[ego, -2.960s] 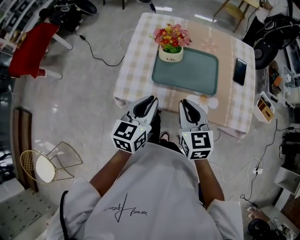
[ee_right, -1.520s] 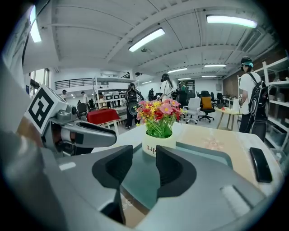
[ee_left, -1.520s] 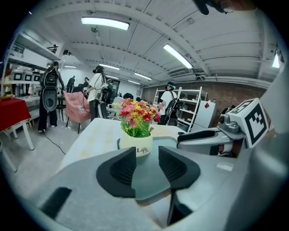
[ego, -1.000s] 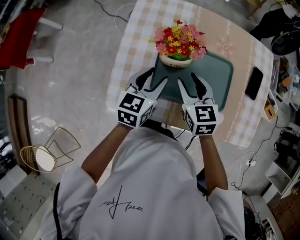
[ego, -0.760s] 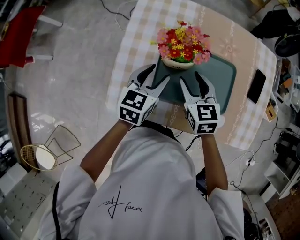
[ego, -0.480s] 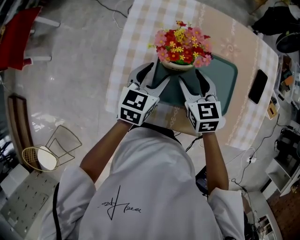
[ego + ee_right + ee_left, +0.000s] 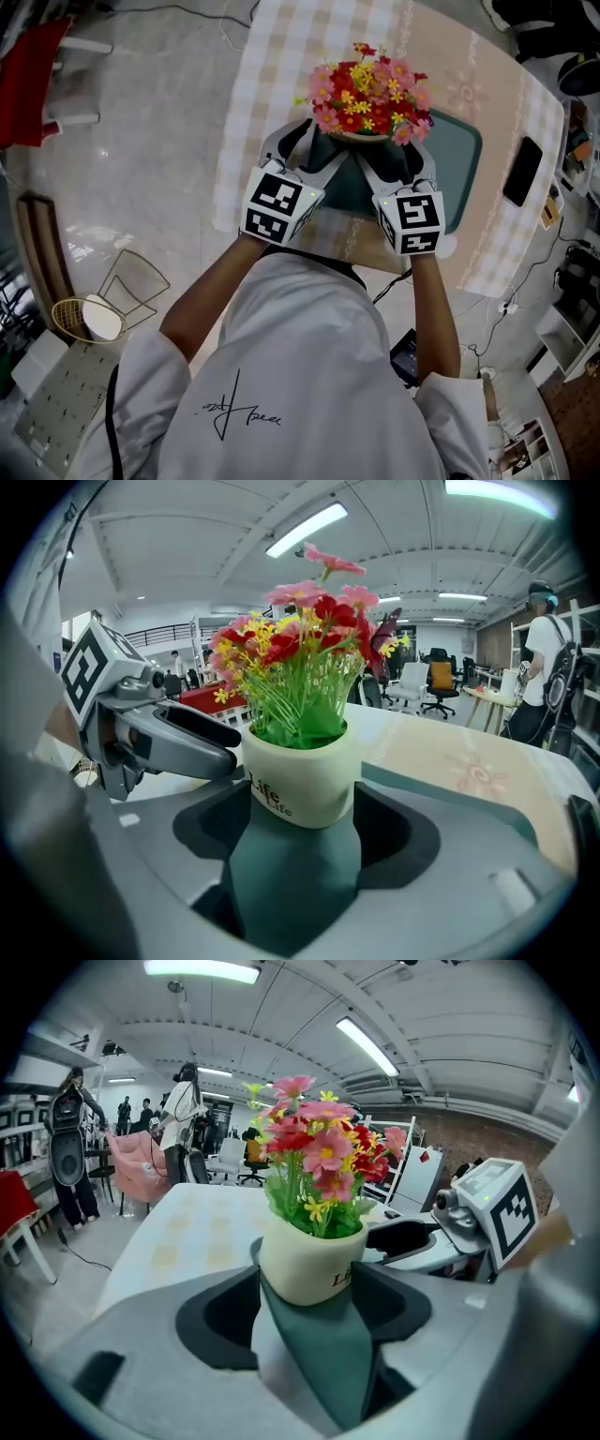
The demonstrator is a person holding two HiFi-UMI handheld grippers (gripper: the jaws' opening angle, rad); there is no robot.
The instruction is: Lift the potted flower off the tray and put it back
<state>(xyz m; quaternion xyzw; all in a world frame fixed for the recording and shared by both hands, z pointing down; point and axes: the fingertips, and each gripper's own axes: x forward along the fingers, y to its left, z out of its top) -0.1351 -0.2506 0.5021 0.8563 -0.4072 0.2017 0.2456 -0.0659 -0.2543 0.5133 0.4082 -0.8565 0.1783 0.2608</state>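
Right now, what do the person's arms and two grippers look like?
Both the left gripper and right gripper have pale grey curved jaw shells lined with black padding, and each carries a white cube with black square markers. The person wears a white short-sleeved shirt with a black scribble print. The jaws have just been opening, with the cream round flower pot between them.

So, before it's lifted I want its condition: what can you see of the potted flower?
The potted flower is a bunch of pink, red and yellow blooms with green stems in a cream pot printed "Life". It stands upright on a corner of the green tray. The left gripper and right gripper, jaws just opened, point at it without gripping.
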